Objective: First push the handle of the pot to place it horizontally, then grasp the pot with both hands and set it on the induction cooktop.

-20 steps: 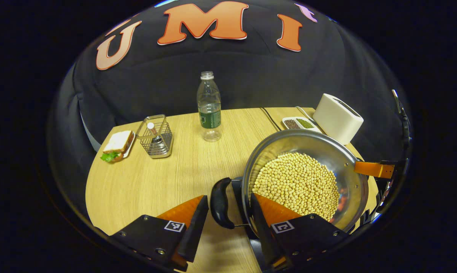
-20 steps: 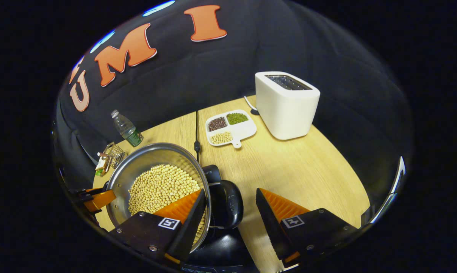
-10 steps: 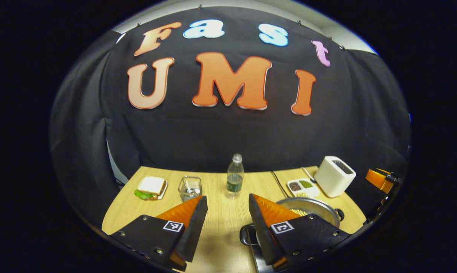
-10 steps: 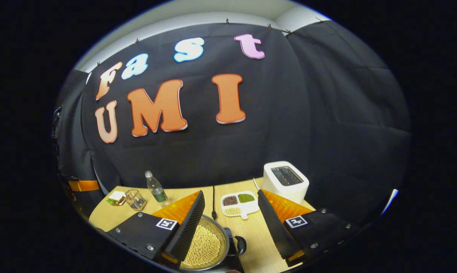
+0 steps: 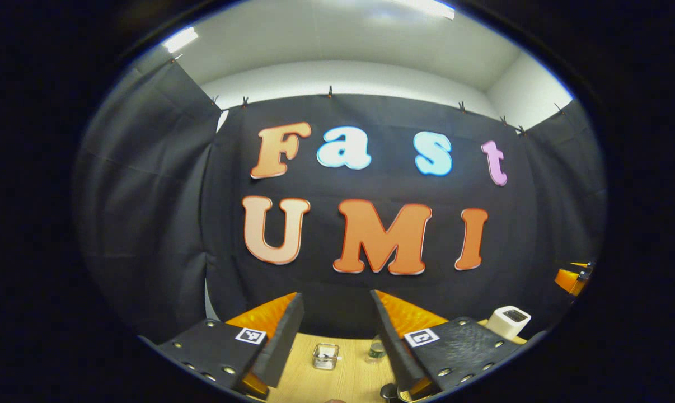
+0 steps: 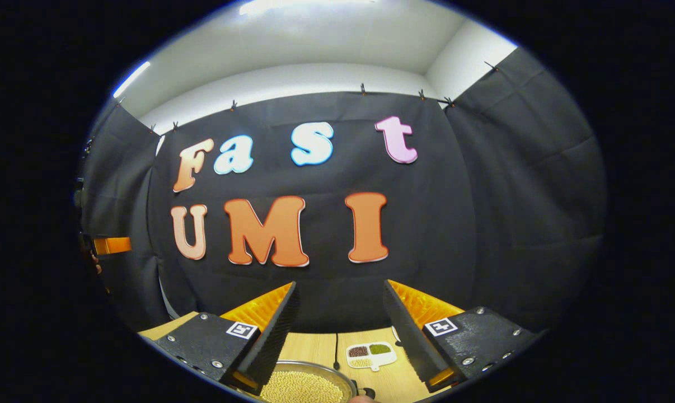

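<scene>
Pot (image 6: 306,386) sits low beneath both raised, level, open-fingered grippers (image 5: 333,324) (image 6: 340,319).

Both views sit high and well back from the table (image 5: 326,378), tilted up at the booth's back wall and ceiling. The left gripper view faces the wall squarely; the right gripper view stands to its right, angled slightly leftward. They share the wall and the table's far strip.
</scene>
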### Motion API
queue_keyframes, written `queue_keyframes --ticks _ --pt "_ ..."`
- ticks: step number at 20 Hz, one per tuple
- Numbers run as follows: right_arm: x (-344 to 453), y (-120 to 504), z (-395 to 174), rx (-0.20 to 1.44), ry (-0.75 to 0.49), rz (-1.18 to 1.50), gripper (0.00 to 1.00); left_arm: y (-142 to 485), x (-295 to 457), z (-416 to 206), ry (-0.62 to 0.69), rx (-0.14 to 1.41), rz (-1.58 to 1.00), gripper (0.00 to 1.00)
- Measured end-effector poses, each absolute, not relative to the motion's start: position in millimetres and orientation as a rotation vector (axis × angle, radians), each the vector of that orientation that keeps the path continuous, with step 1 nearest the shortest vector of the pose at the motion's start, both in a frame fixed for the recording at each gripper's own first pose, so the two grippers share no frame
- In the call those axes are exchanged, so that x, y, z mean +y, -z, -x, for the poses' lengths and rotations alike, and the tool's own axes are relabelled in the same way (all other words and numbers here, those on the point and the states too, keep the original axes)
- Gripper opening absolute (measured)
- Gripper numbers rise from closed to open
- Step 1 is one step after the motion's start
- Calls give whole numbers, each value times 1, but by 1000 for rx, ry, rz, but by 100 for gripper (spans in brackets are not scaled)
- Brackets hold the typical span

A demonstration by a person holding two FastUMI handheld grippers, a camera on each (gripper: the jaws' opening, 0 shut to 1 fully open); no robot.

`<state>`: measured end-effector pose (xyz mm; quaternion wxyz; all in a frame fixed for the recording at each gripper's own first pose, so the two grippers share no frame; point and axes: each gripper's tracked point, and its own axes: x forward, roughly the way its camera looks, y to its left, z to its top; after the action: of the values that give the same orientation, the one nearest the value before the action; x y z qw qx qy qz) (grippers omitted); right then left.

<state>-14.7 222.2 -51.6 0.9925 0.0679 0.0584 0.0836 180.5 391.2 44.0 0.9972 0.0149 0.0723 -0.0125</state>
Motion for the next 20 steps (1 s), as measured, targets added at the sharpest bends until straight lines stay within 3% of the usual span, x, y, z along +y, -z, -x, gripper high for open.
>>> queue_keyframes --ticks 1,2,7,8,9,10,11,14,15,16,17,18,20 --pt "225 39 15 89 -178 -133 98 -65 395 -177 20 108 -15 93" --pt "225 28 14 62 -184 -127 93 -80 401 -178 13 77 -8 92" --pt "216 -13 18 -3 -194 -79 98 -134 422 -167 -36 -33 -51 89" --pt "214 -21 20 -22 -192 -77 93 -137 424 -166 -44 -42 -64 89" --pt "213 -33 18 -42 -187 -74 98 -139 424 -163 -49 -49 -74 89" --pt "215 -41 14 -59 -183 -73 93 -141 426 -164 -54 -55 -79 89" --pt "215 -47 12 -75 -182 -74 98 -148 428 -161 -59 -60 -84 89" --pt "213 -65 11 -112 -189 -77 98 -165 439 -157 -84 -75 -81 89" --pt "210 -68 12 -116 -188 -78 97 -170 441 -156 -88 -77 -73 89" --pt "210 -73 12 -125 -190 -74 88 -173 445 -159 -92 -79 -71 89" --pt "209 -76 12 -136 -187 -66 93 -176 451 -155 -106 -76 -81 89" --pt "209 -79 12 -143 -181 -57 88 -176 456 -157 -119 -68 -94 89" --pt "207 -77 11 -143 -172 -43 93 -178 456 -156 -123 -67 -95 89"
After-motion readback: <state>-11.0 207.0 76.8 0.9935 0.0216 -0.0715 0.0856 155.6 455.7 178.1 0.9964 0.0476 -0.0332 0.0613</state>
